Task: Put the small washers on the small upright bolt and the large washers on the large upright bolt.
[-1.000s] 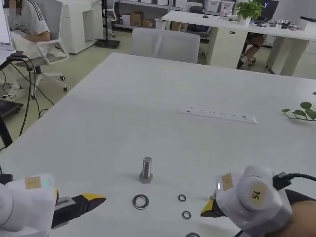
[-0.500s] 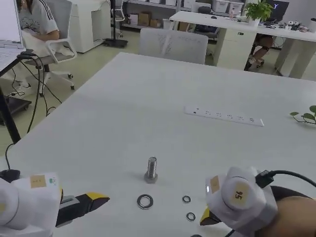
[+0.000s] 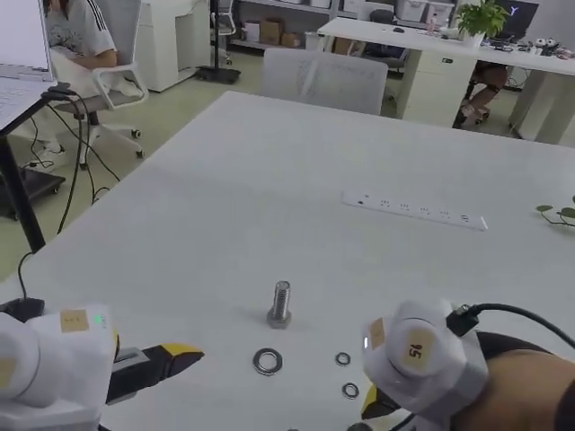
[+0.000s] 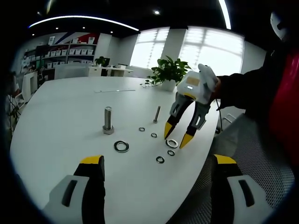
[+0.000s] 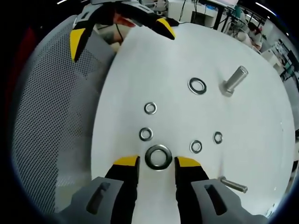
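The right tool has its jaws apart on either side of a large washer, which lies flat near the near edge of the worktop. The left tool gapes wide and holds nothing. The large bolt stands upright farther in, with a second large washer near it. Small washers lie scattered near the small bolt. A sticker on the right tool bears two digits, which cannot be read with certainty.

In the head view the right gripper is hidden behind its own white body, save one yellow tip, and so is whatever lies between its jaws and just beyond them. The left gripper is cut off by the lower left edge behind its tips. In the right gripper view the large washer lies between the tips, too close to tell whether either touches it.
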Demonstrator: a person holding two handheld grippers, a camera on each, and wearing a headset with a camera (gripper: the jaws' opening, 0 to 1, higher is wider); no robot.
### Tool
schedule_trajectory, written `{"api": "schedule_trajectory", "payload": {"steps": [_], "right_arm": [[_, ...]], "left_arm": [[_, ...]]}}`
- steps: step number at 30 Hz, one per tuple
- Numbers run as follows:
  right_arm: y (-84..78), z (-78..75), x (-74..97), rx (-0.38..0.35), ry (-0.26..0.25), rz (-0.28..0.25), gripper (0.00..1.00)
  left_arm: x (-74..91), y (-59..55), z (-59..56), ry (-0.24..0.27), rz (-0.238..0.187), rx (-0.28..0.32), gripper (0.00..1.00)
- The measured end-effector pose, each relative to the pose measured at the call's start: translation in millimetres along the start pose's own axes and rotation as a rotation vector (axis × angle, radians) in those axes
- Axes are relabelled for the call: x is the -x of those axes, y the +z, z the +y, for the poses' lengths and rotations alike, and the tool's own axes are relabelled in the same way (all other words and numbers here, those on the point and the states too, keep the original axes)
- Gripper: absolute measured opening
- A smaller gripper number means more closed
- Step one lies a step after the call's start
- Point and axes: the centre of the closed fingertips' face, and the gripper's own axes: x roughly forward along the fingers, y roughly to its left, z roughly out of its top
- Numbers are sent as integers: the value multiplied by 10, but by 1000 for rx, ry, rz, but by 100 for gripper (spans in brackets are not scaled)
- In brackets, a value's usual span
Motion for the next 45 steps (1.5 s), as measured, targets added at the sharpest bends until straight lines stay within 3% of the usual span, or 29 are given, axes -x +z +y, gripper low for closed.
{"api": "schedule_trajectory", "payload": {"steps": [17,32,45], "right_arm": [[-13,-12,-5,47,-6,61,26],[-25,-30,-2,97,21,156,24],[-39,-36,0,102,13,169,24]], "left_arm": [[-23,23,-17,5,-12,-1,95],[-70,37,37,23,-18,-35,95],[-107,54,52,23,-20,-34,95]]}}
